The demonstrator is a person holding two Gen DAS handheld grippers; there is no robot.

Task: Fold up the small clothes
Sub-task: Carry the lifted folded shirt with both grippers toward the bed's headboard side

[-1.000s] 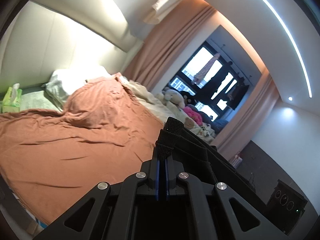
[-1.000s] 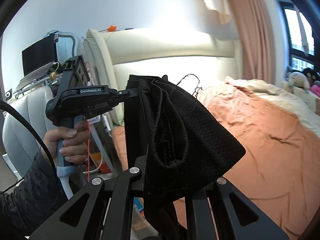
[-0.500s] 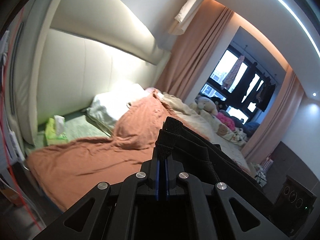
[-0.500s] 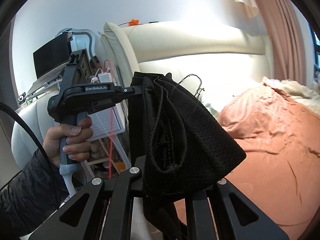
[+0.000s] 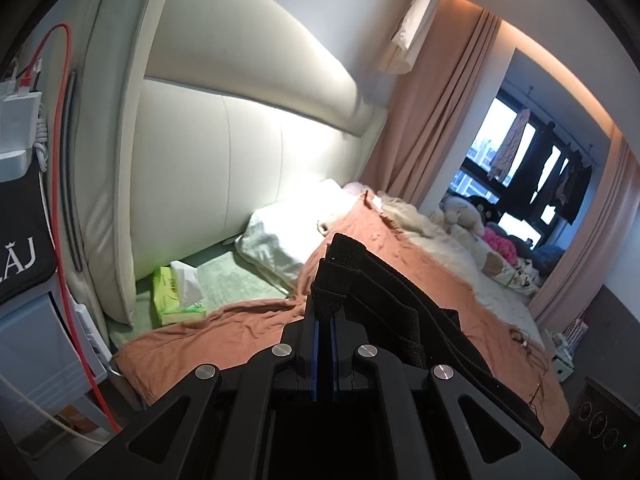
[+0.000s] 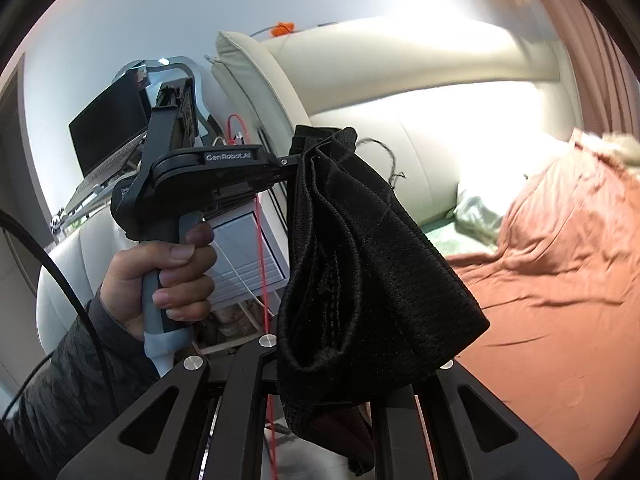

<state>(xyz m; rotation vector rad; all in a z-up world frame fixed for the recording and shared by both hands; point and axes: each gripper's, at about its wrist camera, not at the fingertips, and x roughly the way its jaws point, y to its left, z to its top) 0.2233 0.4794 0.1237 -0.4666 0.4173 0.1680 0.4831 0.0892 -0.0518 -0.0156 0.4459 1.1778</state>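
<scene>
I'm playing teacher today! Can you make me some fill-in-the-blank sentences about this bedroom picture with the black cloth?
1. Both claws are shut on a small garment whose colour is ____.
2. The blanket spread on the bed is ____ in colour.
3. The green tissue pack lies beside a white ____.
4. A hand grips the handle of the ____ claw.

Missing words: black; orange-brown; pillow; left

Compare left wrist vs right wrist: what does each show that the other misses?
Left wrist only: tissue pack, window with hanging clothes, stuffed toys. Right wrist only: hand holding the left gripper, laptop. Both: black garment clamped by both grippers, right gripper included, plus orange bedspread, cream headboard and red cable.
</scene>
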